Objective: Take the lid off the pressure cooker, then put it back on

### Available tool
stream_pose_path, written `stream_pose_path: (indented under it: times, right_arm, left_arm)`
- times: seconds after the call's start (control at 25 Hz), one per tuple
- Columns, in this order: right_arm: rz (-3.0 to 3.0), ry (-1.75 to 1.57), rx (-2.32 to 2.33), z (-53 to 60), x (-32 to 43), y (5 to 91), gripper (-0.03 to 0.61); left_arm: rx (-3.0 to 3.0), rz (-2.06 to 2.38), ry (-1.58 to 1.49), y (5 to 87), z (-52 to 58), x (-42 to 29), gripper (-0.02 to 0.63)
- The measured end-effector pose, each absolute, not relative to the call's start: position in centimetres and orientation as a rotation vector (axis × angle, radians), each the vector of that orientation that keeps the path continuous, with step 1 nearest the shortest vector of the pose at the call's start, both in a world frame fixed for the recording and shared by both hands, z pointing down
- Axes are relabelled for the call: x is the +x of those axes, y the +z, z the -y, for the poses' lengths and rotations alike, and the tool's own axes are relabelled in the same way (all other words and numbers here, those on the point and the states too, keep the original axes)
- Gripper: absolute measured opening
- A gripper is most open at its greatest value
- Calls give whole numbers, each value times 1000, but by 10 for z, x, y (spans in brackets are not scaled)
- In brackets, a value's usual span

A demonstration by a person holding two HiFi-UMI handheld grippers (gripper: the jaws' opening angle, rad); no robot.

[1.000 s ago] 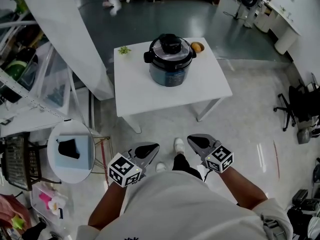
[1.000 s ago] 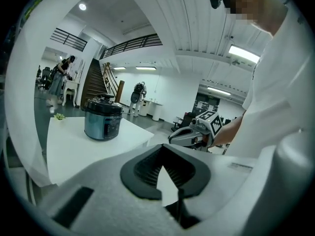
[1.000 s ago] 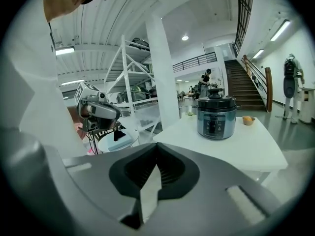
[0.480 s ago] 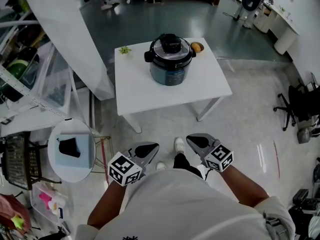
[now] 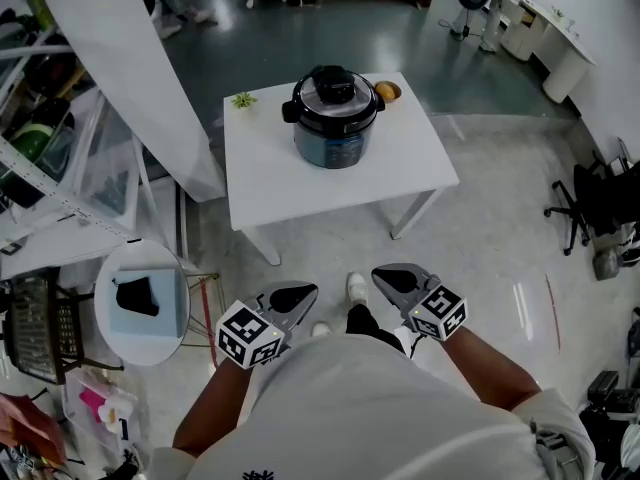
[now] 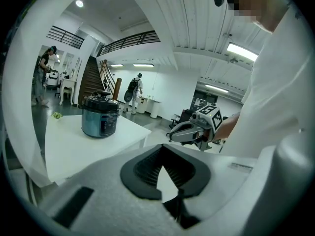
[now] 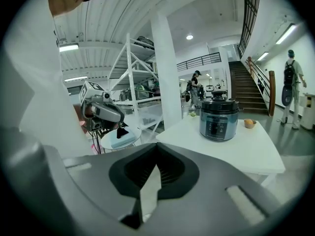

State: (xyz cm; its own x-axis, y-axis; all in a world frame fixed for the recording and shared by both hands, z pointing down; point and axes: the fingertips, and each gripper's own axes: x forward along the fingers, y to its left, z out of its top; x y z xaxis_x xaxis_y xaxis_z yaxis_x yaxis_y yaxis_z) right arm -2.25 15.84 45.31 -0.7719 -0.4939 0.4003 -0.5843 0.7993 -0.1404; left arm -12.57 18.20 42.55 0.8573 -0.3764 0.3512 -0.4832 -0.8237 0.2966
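Shifted slightly leftward in the head view since the earlier frames: white table [image 5: 300, 193] and pressure cooker [image 5: 335, 133]. No visible change at either gripper. Held low, close to the body: left gripper [image 5: 303, 292] and right gripper [image 5: 386, 277], each with jaws pressed together and nothing between them. Well ahead of both sets of fingertips, across open floor: table, with cooker upright toward its far edge. Seated on top: lid [image 5: 333, 93], black handle centred. Roughly midway ahead of the two grippers, neither judged clearly nearer. Forward reach needed before any grasp.
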Motion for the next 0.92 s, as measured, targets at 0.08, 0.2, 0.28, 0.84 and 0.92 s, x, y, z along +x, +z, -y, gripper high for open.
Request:
stream_pose_path:
  times: [0.08,0.2,0.28,0.84,0.92]
  right_arm:
    - [2639,367,826,-160,-21,453,11]
    - [2633,371,834,-161,-18,456,12]
    - [2630,373,835,-162,-17,458,11]
    - [2625,376,824,-166,-16,468,11]
    - [2623,372,813,-167,-17,468,12]
  left_arm:
    - [2654,636,398,426,-183,-125,6]
    - [2654,642,390,426,-182,-125,6]
    - [2649,642,387,428,-183,-125,6]
    - [2635,642,402,441,-187,-122,6]
    - [2632,640,404,443,-188,-121,6]
